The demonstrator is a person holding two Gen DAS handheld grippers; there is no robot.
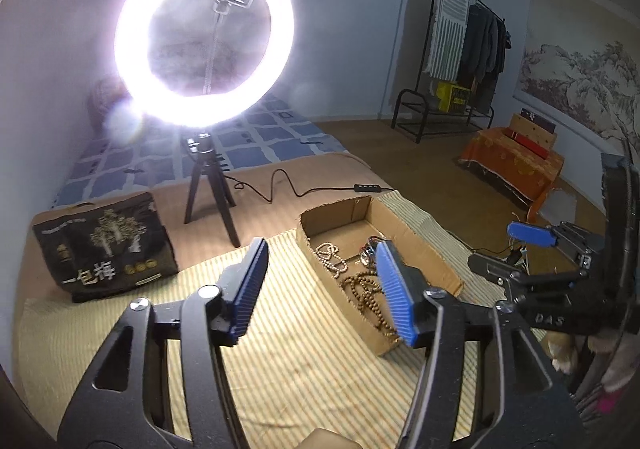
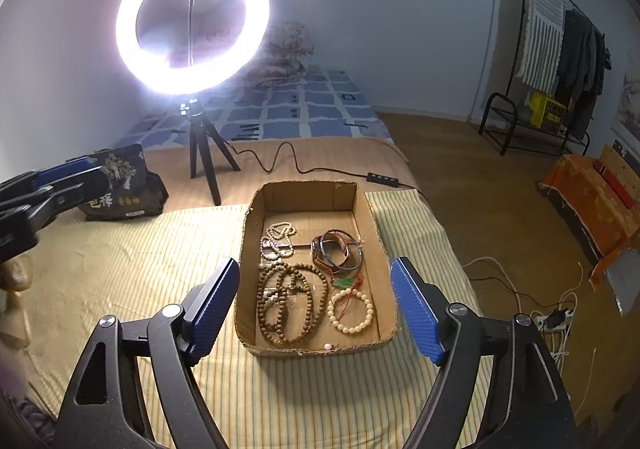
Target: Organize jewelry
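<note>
A shallow cardboard box lies on a striped cloth. In it are a long brown bead necklace, a pale bead string, dark bangles, a cream bead bracelet and a green pendant on red cord. My right gripper is open and empty, its jaws astride the box's near end. My left gripper is open and empty, above the cloth just left of the box. The right gripper also shows in the left wrist view.
A lit ring light on a tripod stands behind the box, its cable trailing right. A black printed bag sits at the left. Cables and a power strip lie on the floor to the right.
</note>
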